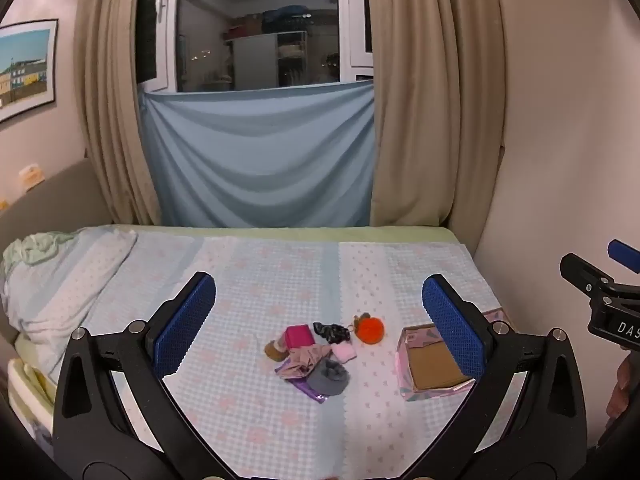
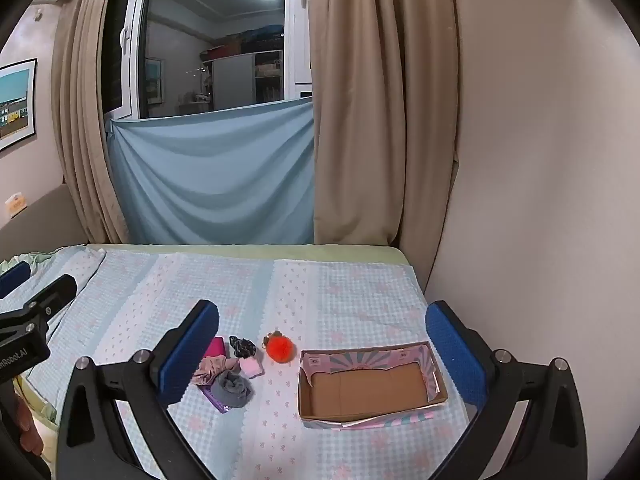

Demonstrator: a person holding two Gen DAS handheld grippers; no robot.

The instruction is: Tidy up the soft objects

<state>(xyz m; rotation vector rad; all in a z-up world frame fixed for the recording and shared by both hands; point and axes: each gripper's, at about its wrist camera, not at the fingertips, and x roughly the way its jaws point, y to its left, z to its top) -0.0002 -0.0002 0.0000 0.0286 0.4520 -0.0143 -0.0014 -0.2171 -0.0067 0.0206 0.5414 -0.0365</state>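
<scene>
Clearly, the biggest thing is the bed [image 2: 360, 292], covered with a light blue checked cloth, and all the task's things lie on it. Toward the right stands the cardboard box [image 2: 368, 390], open at the top and with nothing in it; I judge it is the place where the soft things should go. It looks light, so a push from the side could slide it on the cloth.

Left of the box, well apart from it, is the small pile of soft objects [image 1: 310, 356]. The grey rolled sock [image 2: 234, 390] is the nearest and the largest piece; it sits on a beige crumpled cloth [image 1: 306, 358] and a purple wrapper [image 1: 308, 390]. Behind them are a magenta pouch [image 1: 298, 336], a pink small piece [image 2: 251, 368] and a black scrunchie [image 2: 242, 346]. The orange pompom [image 2: 279, 347] lies alone between the pile and the box.

All of these seem light and soft, so they will squash and not slip. I would take the sock in the thick middle of the roll, and the pompom across its fur ball, not by the small ring.

The left tongs [image 1: 320, 316] are spread wide and hold nothing, above the pile. The right tongs [image 2: 322, 348] are also wide and hold nothing, above the pompom and the box.
</scene>
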